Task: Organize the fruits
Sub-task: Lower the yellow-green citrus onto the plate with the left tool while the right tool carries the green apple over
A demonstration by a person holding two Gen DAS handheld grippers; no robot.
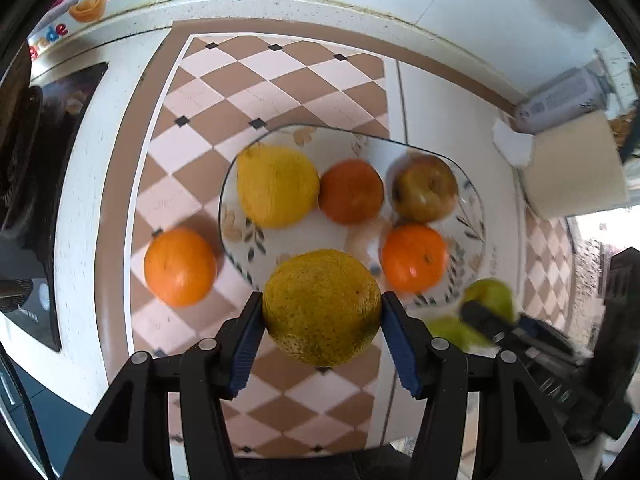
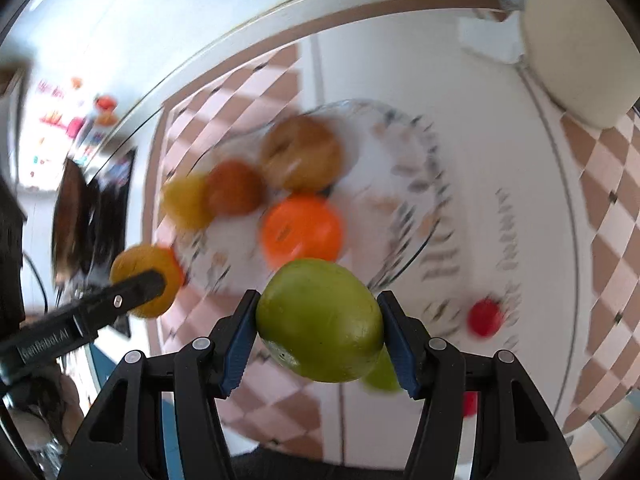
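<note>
The left hand-held gripper (image 1: 322, 312) grasps a speckled yellow citrus (image 1: 322, 306) above the plate's (image 1: 474, 216) near edge. The right hand-held gripper (image 2: 318, 320) grasps a green apple (image 2: 320, 320) beside that plate, over the counter (image 2: 480, 120).

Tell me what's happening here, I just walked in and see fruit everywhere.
A person is sorting fruit with two handheld grippers. The left gripper is clamped on a speckled yellow-green citrus fruit, the right gripper on a smooth green apple. Four fruits already sit on the patterned glass plate; a round orange lies beside it.
</note>
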